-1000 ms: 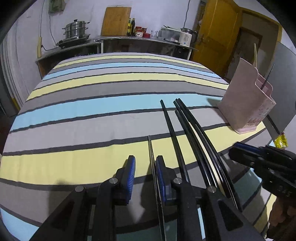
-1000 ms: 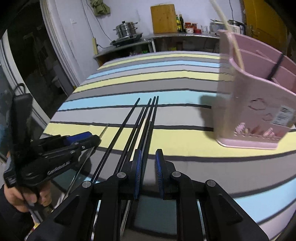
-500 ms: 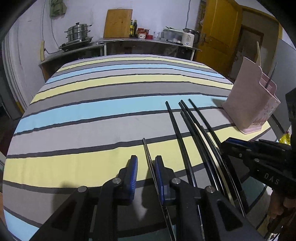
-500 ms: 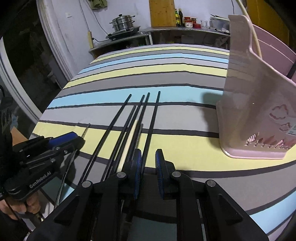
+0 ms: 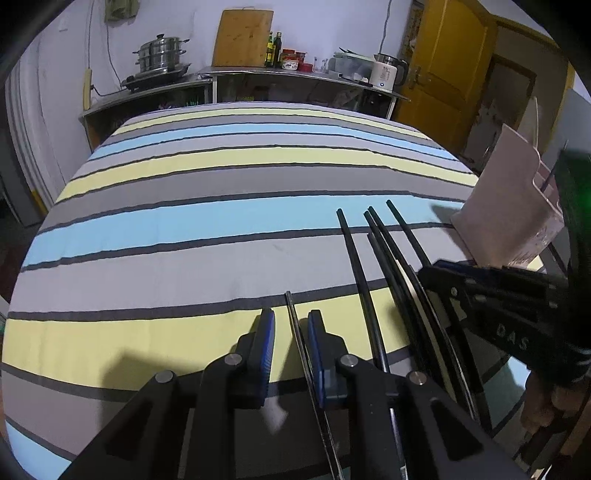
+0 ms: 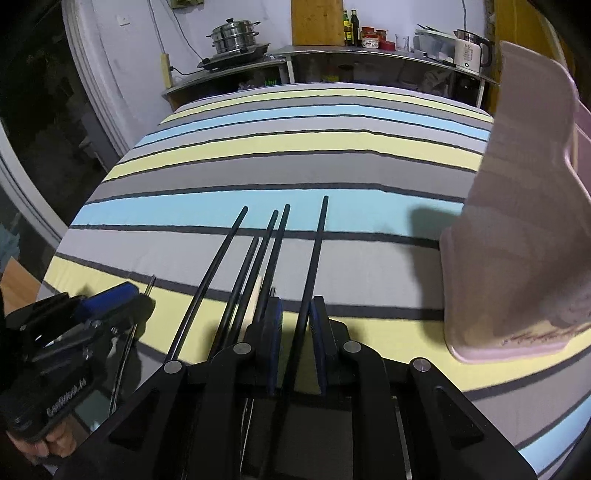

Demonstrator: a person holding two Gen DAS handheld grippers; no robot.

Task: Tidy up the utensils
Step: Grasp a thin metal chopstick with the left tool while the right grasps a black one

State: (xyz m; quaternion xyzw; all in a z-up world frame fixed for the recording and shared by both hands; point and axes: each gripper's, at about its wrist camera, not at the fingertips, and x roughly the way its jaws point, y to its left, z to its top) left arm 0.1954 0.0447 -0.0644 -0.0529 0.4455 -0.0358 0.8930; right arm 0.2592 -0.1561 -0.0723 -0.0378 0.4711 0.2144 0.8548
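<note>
Several black chopsticks [image 5: 373, 266] lie side by side on the striped tablecloth [image 5: 184, 221], pointing away from me; they also show in the right wrist view [image 6: 258, 258]. My left gripper [image 5: 290, 325] is open, its jaws on either side of a thin metal chopstick [image 5: 295, 325] lying on the cloth. My right gripper [image 6: 295, 310] is open around the rightmost black chopstick [image 6: 314, 258]. A pink utensil holder [image 6: 517, 240] stands at the right with a few sticks in it, and also shows in the left wrist view [image 5: 513, 210].
A steel counter [image 5: 258, 74] behind the table carries a steamer pot [image 5: 159, 55], a cutting board [image 5: 243, 33], bottles and a kettle [image 5: 386, 74]. An orange door [image 5: 450, 66] is at the back right. The table's left edge drops off by a window frame [image 6: 92, 110].
Both grippers moved forward over the chopsticks. The right gripper's jaws opened wider and now straddle the rightmost black chopstick. The left gripper stays open around the metal one.
</note>
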